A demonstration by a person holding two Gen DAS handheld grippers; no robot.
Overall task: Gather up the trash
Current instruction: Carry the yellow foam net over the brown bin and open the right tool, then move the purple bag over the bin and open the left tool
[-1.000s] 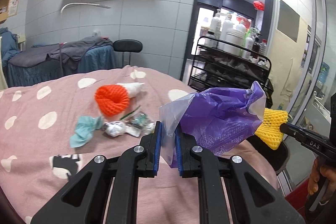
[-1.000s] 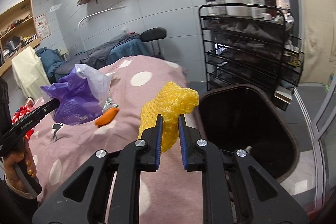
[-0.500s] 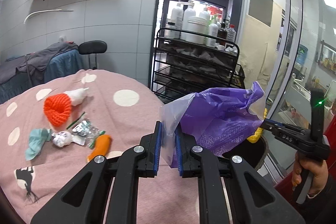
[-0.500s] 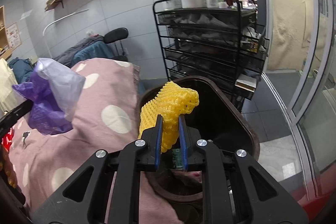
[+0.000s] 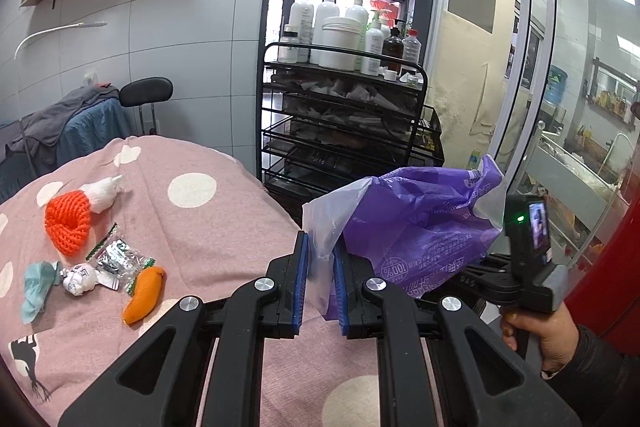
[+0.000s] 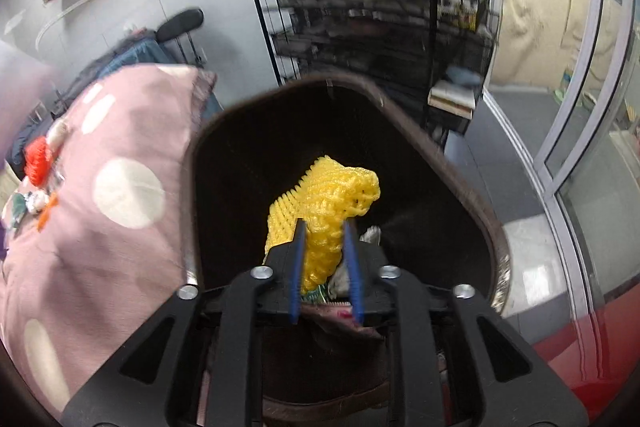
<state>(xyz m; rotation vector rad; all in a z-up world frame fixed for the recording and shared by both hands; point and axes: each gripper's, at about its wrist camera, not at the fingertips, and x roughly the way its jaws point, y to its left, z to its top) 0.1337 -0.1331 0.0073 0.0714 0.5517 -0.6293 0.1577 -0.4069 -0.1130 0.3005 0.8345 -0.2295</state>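
My left gripper (image 5: 320, 251) is shut on a purple plastic bag (image 5: 416, 231), held above the edge of the pink polka-dot bed (image 5: 224, 227). My right gripper (image 6: 325, 241) holds a yellow foam net (image 6: 324, 203) over the open dark trash bin (image 6: 448, 167); its jaws have spread a little, with the net still between them. On the bed lie an orange foam net (image 5: 68, 223), a white foam sleeve (image 5: 102, 191), shiny wrappers (image 5: 118, 259), a crumpled white wad (image 5: 80, 279), an orange peel piece (image 5: 144, 293) and a teal tissue (image 5: 38, 287).
A black wire rack (image 5: 344, 131) with white bottles stands beyond the bed, behind the bin (image 6: 360, 7). A glass door (image 5: 540, 67) is on the right. A black stool (image 5: 146, 93) and a draped bed are at the back left. Some trash lies in the bin.
The right gripper has swung from beside the bed to over the bin's opening and tipped down with the yellow net; its jaws have widened slightly. The left gripper turned right, still holding the bag.
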